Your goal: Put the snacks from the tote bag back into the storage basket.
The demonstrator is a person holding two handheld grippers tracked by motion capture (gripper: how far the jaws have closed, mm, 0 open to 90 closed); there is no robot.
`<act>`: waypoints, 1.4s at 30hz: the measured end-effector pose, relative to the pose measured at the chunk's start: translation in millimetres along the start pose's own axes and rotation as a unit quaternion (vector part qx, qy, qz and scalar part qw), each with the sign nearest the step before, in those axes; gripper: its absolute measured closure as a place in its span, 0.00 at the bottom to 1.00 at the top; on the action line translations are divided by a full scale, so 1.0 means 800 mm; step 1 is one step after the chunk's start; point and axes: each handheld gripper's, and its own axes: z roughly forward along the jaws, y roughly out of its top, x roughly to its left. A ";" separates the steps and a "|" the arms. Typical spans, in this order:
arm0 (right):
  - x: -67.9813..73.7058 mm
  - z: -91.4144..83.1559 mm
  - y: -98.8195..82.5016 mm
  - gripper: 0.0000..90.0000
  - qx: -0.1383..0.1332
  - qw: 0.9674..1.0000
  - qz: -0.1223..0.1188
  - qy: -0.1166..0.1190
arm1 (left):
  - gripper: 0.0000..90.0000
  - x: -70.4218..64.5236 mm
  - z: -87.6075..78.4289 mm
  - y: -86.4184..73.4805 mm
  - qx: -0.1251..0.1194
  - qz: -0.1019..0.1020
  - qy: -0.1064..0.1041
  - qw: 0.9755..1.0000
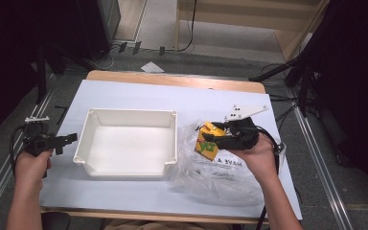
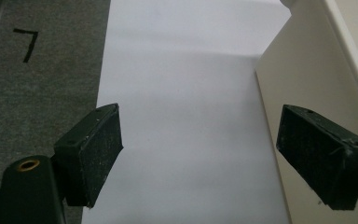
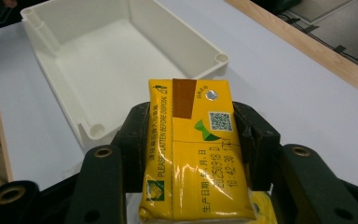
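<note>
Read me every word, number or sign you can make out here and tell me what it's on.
"PLEASE FLATTEN BEFORE DISPOSAL": yellow drink carton, along its edge.
Stamped date digits and small Chinese print on the carton: too blurred to read.
QR code on the carton: a sign, no words.
"7"-like black mark: grey floor.
Print on the plastic bag: unreadable.

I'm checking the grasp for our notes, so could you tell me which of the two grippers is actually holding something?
The right gripper: its jaws are clamped on the yellow drink carton. The left gripper stands open over bare table beside the white bin.
</note>
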 end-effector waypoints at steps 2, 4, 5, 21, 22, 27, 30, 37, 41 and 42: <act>0.001 0.003 0.006 0.60 0.000 1.000 -0.004 0.007 | 0.17 -0.001 0.001 0.000 0.002 0.000 0.000 1.000; 0.003 0.006 0.011 0.60 0.000 1.000 -0.009 0.015 | 0.17 -0.002 0.002 0.000 0.003 0.001 0.000 1.000; 0.003 0.007 0.013 0.60 -0.001 1.000 -0.013 0.019 | 0.17 -0.002 0.002 0.000 0.003 0.001 0.000 1.000; -0.011 0.025 0.031 0.60 -0.015 0.997 -0.024 0.072 | 0.17 -0.008 0.006 -0.002 0.010 0.009 -0.003 1.000; -0.012 0.026 0.031 0.60 -0.018 0.997 -0.024 0.075 | 0.17 -0.007 0.006 -0.002 0.010 0.009 -0.003 1.000; -0.015 0.030 0.033 0.60 -0.021 0.996 -0.029 0.082 | 0.17 -0.007 0.007 -0.003 0.010 0.006 -0.003 1.000; -0.014 0.033 0.038 0.60 -0.016 0.995 -0.039 0.085 | 0.17 -0.007 0.008 -0.002 0.011 0.007 -0.004 1.000; -0.011 0.040 0.054 0.60 -0.018 0.993 -0.063 0.099 | 0.17 -0.007 0.008 -0.002 0.011 0.006 -0.006 1.000; -0.010 0.050 0.065 0.60 -0.020 0.990 -0.071 0.122 | 0.17 -0.006 0.008 -0.003 0.012 0.003 -0.010 1.000; -0.010 0.050 0.065 0.60 -0.020 0.990 -0.071 0.122 | 0.17 -0.006 0.008 -0.003 0.014 0.005 -0.010 1.000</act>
